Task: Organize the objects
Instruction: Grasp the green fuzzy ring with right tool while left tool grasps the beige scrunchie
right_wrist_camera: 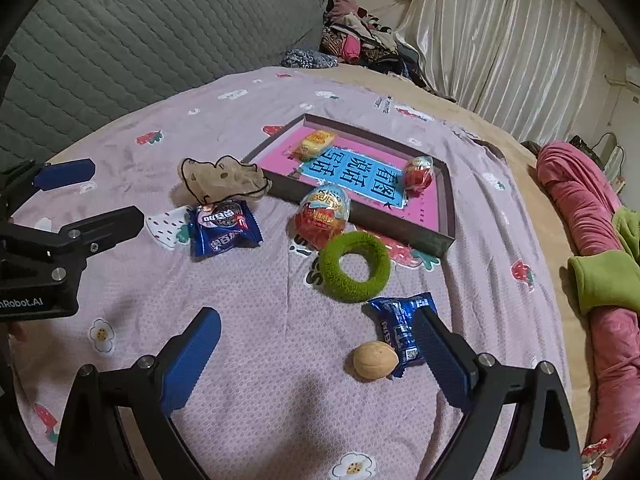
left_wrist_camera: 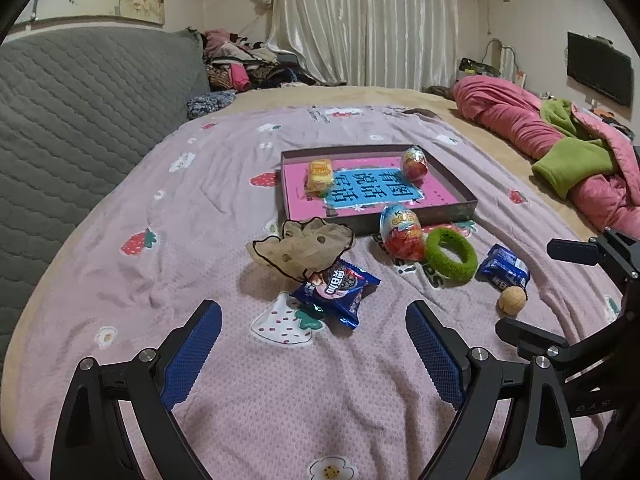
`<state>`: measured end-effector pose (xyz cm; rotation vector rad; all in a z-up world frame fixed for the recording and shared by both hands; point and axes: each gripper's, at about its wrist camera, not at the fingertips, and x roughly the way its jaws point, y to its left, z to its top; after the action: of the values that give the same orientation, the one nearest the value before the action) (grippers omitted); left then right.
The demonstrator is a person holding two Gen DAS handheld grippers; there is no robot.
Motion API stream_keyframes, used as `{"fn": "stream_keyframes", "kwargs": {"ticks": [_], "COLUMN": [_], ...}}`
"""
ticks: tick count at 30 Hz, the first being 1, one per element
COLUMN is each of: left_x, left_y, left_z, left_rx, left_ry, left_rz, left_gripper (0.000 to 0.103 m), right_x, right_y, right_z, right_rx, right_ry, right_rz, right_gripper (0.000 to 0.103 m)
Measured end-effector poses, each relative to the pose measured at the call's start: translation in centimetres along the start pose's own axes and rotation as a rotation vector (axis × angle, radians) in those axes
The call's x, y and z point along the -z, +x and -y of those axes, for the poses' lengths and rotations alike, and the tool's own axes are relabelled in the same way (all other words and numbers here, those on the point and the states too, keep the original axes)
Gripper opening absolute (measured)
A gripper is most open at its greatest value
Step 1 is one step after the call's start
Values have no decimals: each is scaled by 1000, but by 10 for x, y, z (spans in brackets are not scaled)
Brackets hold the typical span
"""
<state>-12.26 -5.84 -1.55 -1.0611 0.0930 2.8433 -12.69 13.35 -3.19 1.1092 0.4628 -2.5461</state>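
Note:
A shallow box (left_wrist_camera: 464, 200) (right_wrist_camera: 444, 240) with a pink and blue bottom lies on the bed and holds a yellow snack (left_wrist_camera: 320, 174) (right_wrist_camera: 316, 144) and a red egg (left_wrist_camera: 415, 163) (right_wrist_camera: 418, 174). In front of it lie a larger foil egg (left_wrist_camera: 402, 232) (right_wrist_camera: 322, 214), a beige scrunchie (left_wrist_camera: 304, 246) (right_wrist_camera: 222, 178), a blue cookie packet (left_wrist_camera: 336, 288) (right_wrist_camera: 224, 228), a green hair ring (left_wrist_camera: 451, 255) (right_wrist_camera: 355, 266), a second blue packet (left_wrist_camera: 505, 268) (right_wrist_camera: 400, 328) and a walnut (left_wrist_camera: 512, 300) (right_wrist_camera: 375, 360). My left gripper (left_wrist_camera: 314, 320) is open and empty just before the cookie packet. My right gripper (right_wrist_camera: 316, 328) is open and empty, the walnut between its fingers.
The pink strawberry blanket (left_wrist_camera: 180, 264) covers the bed. A grey quilted headboard (left_wrist_camera: 80, 92) stands at the left. A pink and green duvet (left_wrist_camera: 560, 140) lies at the right. A clothes pile (left_wrist_camera: 240, 60) and curtains are at the far end.

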Motion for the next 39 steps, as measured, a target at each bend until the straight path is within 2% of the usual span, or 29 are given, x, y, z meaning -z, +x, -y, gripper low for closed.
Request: {"fn": "stream_keyframes", "kwargs": {"ticks": [14,35,39], "left_x": [-13,-38,-36], "left_y": [47,122,134], "left_z": [-10,-9,-7], "left_rx": [6,-9,-16], "left_ry": [-21,15,30], "left_rz": [-26,-61,-79], "left_gripper": [94,94,94], "right_x": [-9,-30,-32], "right_y": [37,100,109], "right_z": [11,24,27], "right_rx": [-2,-26,-31], "right_ry": [16,36,39], "right_rz": [-28,-82,-94], "right_gripper": [97,97,93]}}
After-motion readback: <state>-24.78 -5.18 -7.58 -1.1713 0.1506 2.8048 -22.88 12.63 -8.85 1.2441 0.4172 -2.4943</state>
